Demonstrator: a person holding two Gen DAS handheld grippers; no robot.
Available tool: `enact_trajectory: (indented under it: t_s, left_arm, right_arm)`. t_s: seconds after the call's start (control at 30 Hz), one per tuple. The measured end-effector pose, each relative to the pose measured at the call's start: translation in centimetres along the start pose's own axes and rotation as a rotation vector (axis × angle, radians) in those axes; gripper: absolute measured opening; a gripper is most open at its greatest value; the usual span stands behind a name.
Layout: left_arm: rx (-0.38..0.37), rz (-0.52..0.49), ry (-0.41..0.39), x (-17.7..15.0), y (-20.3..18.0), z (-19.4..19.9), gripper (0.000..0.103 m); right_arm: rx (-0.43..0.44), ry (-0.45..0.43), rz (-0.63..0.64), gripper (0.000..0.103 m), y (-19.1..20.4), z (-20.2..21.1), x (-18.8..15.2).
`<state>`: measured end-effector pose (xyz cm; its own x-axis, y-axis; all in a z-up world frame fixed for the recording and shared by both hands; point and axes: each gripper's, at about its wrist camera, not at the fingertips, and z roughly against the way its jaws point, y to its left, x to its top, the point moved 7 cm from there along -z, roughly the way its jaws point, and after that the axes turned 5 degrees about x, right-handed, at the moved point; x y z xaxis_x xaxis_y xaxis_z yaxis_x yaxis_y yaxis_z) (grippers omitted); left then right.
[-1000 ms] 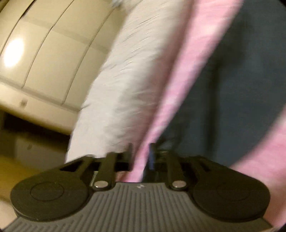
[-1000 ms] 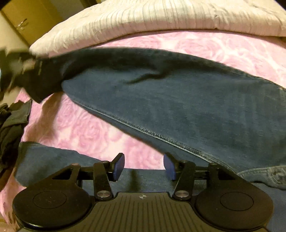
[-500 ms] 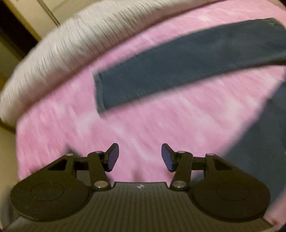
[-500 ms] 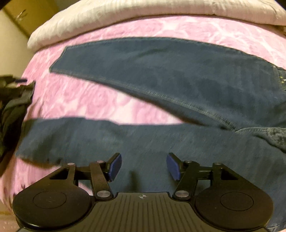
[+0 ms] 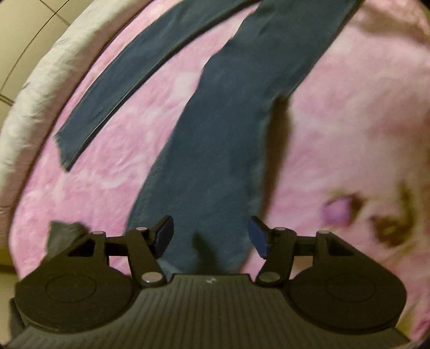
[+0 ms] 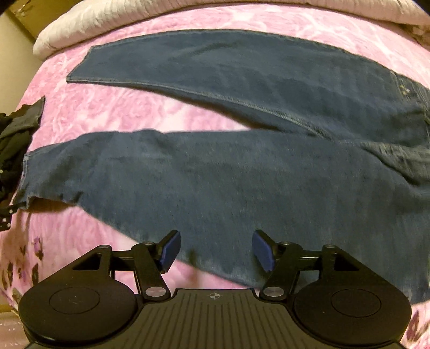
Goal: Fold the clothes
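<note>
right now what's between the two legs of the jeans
Only bare pink blanket lies between the far leg and the near leg of the jeans, seen in the right wrist view.

A pink bedspread printed with pale roses covers the whole surface beneath and ahead of the fingers. Its border to the lower left of the fingers carries darker purple-and-brown flowers; in the left wrist view a similar blurred motif lies to the right of the fingers. A crinkled white quilt runs along the far edge, well beyond the fingertips. A heap of dark clothing sits at the far left, on the bedspread's edge. Pale panelled cupboard fronts stand beyond the quilt, upper left.
</note>
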<state>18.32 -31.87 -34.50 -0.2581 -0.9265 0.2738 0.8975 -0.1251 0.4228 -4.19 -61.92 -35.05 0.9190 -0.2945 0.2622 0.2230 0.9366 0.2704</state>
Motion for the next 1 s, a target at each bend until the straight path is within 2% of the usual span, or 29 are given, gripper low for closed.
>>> enact_trajectory:
  t_s: [0.17,0.3,0.33,0.37,0.4,0.5,0.6,0.63,0.73,0.8,0.9,0.97,1.0]
  left_arm:
    - [-0.026,-0.117,-0.031,0.7,-2.8,-0.2,0.062]
    - [0.073,-0.251,0.029,0.1,-3.8,-2.5,0.060]
    - [0.092,-0.266,0.029,0.0,-3.6,-2.7,0.052]
    - [0.117,-0.265,0.036,0.0,-3.1,-3.0,0.037]
    - [0.148,-0.261,0.043,0.0,-2.3,-3.0,0.018]
    - [0.255,-0.275,0.031,-0.3,0.3,-2.0,0.008]
    - [0.338,-0.307,0.011,-0.9,2.6,-0.4,0.006]
    - [0.337,-0.327,0.011,-1.2,3.0,0.1,0.005]
    - [0.210,-0.421,0.017,-2.9,1.5,0.8,0.005]
    - [0.152,-0.483,0.043,-4.0,0.0,0.6,0.005]
    - [0.150,-0.481,0.087,-4.4,-0.5,-0.3,0.005]
    - [0.166,-0.480,0.108,-4.2,-0.3,-0.9,0.005]
    - [0.186,-0.481,0.112,-3.9,0.2,-1.1,0.005]
  right_arm:
    - [-0.016,0.004,-0.039,0.065,-0.2,0.2,-0.8]
    - [-0.030,0.002,-0.078,0.066,-1.0,0.3,-1.2]
    - [-0.039,0.006,-0.088,0.067,-1.3,0.2,-1.4]
    - [-0.047,0.010,-0.100,0.067,-1.7,0.2,-1.7]
    - [-0.057,0.015,-0.115,0.067,-2.1,0.1,-2.1]
    - [-0.059,0.002,-0.217,0.068,-4.0,0.4,-3.5]
    - [-0.019,-0.047,-0.405,0.068,-6.6,1.0,-5.4]
    - [-0.009,-0.066,-0.468,0.068,-7.5,1.3,-6.1]
    - [-0.003,-0.147,-0.641,0.068,-10.6,2.2,-8.0]
    - [-0.008,-0.225,-0.735,0.069,-12.7,3.1,-8.9]
    - [-0.010,-0.344,-0.876,0.069,-15.9,4.1,-10.0]
    - [0.024,-0.415,-0.974,0.068,-17.8,4.3,-10.5]
    - [0.046,-0.432,-1.020,0.064,-18.5,4.3,-10.6]
